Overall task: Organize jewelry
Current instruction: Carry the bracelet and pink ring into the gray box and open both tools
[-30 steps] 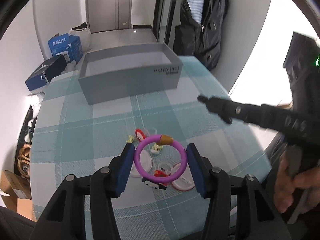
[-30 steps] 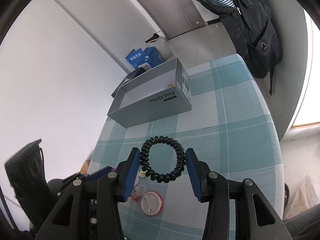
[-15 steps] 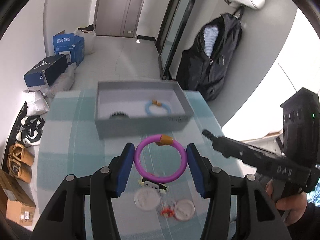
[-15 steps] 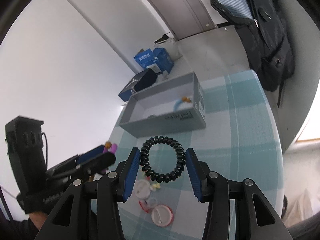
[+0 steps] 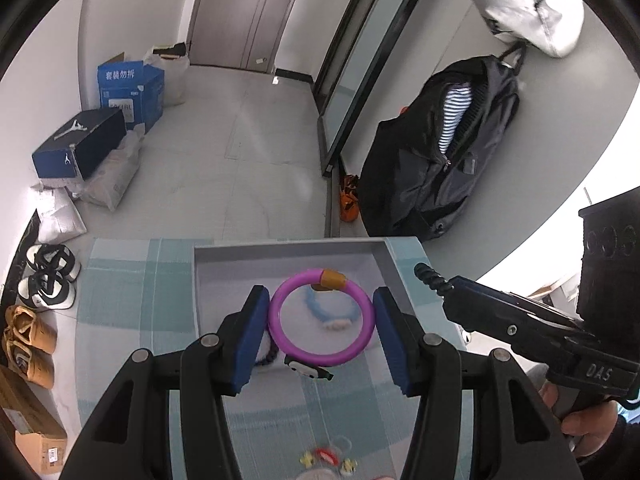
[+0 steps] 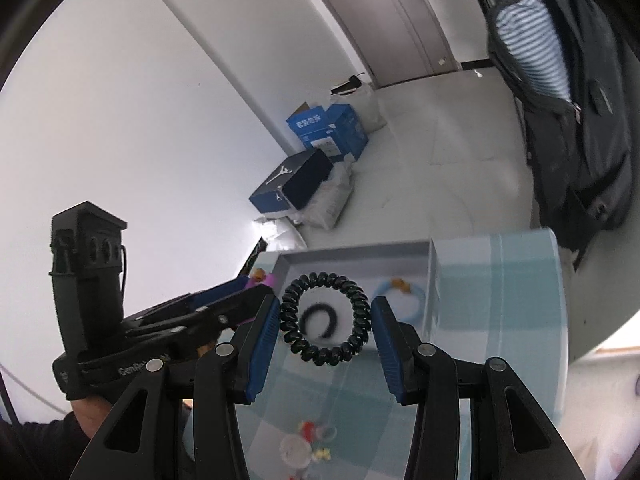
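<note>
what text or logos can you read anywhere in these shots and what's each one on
"DAS": on the right gripper body, left wrist view.
"GenRob…", cut off: on the left gripper body, right wrist view.
"套装勿拆": on the blue carton on the floor.
Jumpman logo, no words: on the dark shoe box.
Small print lower on the carton: too blurred to read.
Label on the brown box: too small to read.
Grey box on the table: no print legible.
</note>
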The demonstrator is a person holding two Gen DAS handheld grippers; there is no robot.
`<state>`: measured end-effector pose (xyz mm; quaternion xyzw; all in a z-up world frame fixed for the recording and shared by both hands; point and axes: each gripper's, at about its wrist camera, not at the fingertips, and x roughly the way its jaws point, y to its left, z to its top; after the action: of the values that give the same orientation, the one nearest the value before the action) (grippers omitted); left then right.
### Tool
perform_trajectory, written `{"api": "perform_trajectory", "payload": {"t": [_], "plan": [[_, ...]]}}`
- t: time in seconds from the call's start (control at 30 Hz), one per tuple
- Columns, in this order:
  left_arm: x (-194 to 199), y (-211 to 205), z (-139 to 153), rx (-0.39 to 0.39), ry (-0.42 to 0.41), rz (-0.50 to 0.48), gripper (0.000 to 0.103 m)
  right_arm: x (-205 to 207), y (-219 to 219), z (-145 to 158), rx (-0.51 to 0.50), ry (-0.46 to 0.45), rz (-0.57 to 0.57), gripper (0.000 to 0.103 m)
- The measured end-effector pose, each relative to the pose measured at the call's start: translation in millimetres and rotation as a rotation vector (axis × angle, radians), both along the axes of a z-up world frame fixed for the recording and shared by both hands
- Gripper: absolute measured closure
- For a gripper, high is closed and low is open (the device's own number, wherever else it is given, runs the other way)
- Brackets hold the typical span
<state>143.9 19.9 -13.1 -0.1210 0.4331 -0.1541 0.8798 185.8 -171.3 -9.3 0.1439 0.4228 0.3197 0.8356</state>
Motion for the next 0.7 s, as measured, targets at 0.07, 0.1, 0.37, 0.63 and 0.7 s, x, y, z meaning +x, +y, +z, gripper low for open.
{"api": "perform_trajectory", "payload": {"t": [0.07, 0.1, 0.37, 0.63, 0.7], "plan": [[8, 2, -4, -0.004, 0.019, 0.002, 0.055, 10, 6, -1, -0.006, 0.006, 0.007, 0.058], [10, 1, -6, -0.002, 0.025, 0.002, 0.055, 13, 9, -1, -0.007, 0.007, 0.012, 0.058], [27, 3, -22, 0.005, 0.080, -0.007, 0.055, 35, 22, -19, -0.032, 0.054, 0.019, 0.056], [37, 9, -35, -0.015, 0.123, -0.007, 0.055, 45, 25, -38, -0.052, 0.106, 0.014, 0.056], [40, 10, -37, -0.027, 0.134, -0.009, 0.055, 46, 27, -39, -0.053, 0.111, 0.016, 0.056]]}}
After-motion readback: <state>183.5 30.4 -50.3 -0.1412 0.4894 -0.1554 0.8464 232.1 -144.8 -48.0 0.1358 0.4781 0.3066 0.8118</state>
